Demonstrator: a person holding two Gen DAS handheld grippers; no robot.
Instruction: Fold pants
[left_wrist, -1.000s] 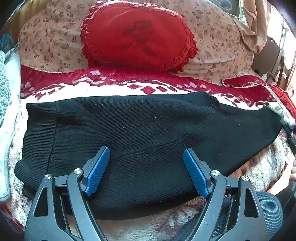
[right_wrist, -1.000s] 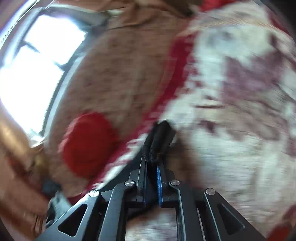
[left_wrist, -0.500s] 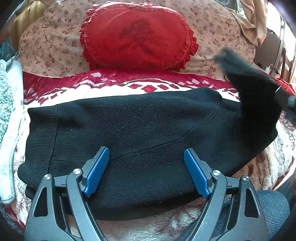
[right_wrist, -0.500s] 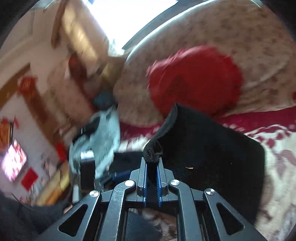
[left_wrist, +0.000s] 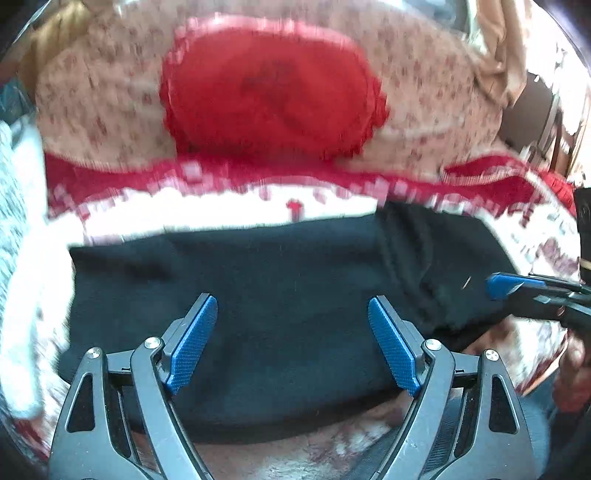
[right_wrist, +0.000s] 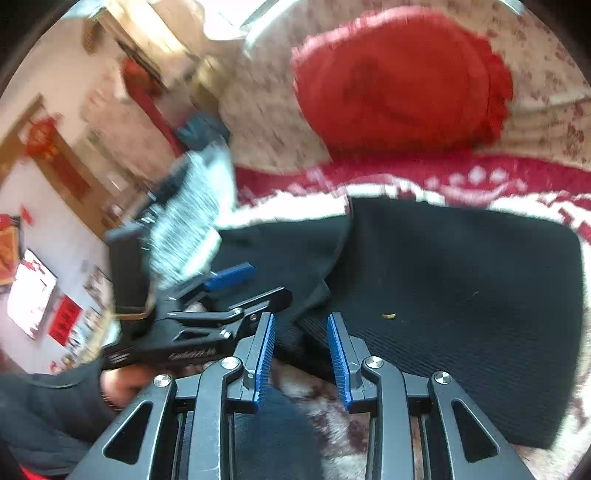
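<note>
The black knit pants lie on the red-and-white patterned blanket, with their right end folded over onto the middle; the folded layer fills the right wrist view. My left gripper is open and empty, low over the near edge of the pants. My right gripper is open and empty at the near edge of the folded layer; it shows in the left wrist view at the right. The left gripper shows in the right wrist view.
A red frilled cushion leans on the floral sofa back behind the pants. A pale towel-like cloth lies at the left edge. A hand holds the left gripper at the left of the right wrist view.
My right gripper carried the pants' right end up and over to the left, laid it on the middle, then opened and let go. The left gripper stayed open in place.
</note>
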